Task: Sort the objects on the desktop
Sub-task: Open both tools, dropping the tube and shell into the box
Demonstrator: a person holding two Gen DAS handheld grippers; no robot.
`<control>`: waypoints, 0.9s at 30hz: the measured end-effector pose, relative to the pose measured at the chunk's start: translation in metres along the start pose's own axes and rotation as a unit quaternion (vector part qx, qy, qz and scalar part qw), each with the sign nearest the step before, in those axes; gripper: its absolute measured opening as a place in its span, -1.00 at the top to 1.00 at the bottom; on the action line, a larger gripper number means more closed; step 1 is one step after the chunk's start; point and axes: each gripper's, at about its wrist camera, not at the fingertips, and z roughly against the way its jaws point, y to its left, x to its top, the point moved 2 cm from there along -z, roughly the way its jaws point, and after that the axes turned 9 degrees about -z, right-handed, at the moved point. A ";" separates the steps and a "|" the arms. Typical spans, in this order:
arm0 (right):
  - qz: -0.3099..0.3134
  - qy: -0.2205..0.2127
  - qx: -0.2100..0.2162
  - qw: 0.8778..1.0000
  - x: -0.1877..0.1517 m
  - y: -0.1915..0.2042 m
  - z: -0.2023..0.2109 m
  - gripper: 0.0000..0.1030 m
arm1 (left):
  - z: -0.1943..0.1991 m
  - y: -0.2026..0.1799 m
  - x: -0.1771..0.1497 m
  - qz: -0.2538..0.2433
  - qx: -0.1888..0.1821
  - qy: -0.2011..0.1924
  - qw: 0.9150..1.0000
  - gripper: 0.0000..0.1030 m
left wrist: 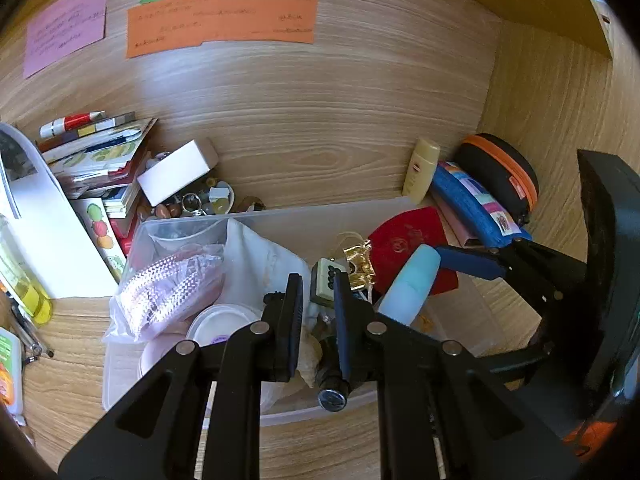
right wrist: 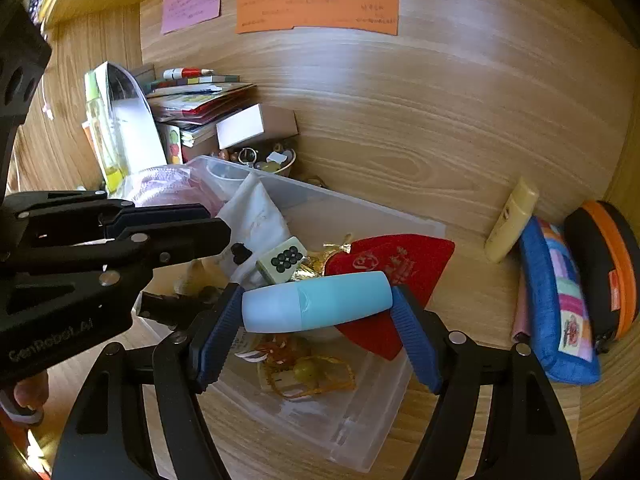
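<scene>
The light blue tube (right wrist: 318,300) lies crosswise between the blue pads (right wrist: 218,336) of the right gripper (right wrist: 316,332), its long axis running left to right in the right wrist view, cap end to the left, held above the clear plastic bin (right wrist: 360,432). The pads press on its two ends, so this claw pinches the tube along its length. In the left wrist view the same tube (left wrist: 408,284) appears end-on and slanted, pointing up and to the right, and only one blue pad (left wrist: 468,260) shows. The left gripper (left wrist: 318,300) hangs over the bin (left wrist: 280,220) with its jaws drawn close; nothing plainly sits between them. Only the right wrist view shows the green-dotted tile (right wrist: 282,260) face up beside the red pouch (right wrist: 396,264). The blue zip case (right wrist: 556,300) leans well apart at the right.
</scene>
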 end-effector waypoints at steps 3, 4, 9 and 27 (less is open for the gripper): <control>0.015 -0.005 -0.011 1.000 -0.001 0.004 0.000 -0.39 | 0.004 0.002 -0.001 0.003 0.003 -0.003 1.000 0.72; 0.019 -0.007 -0.014 1.000 -0.002 0.005 0.001 -0.40 | 0.006 0.003 -0.001 0.004 0.005 -0.005 1.000 0.72; 0.030 -0.019 -0.017 0.999 -0.001 0.009 0.006 -0.50 | 0.015 0.008 0.001 0.008 0.022 -0.011 1.000 0.47; 0.008 -0.025 -0.002 1.000 0.003 0.006 0.012 -0.68 | 0.072 0.019 -0.014 0.029 0.085 -0.050 0.995 -0.42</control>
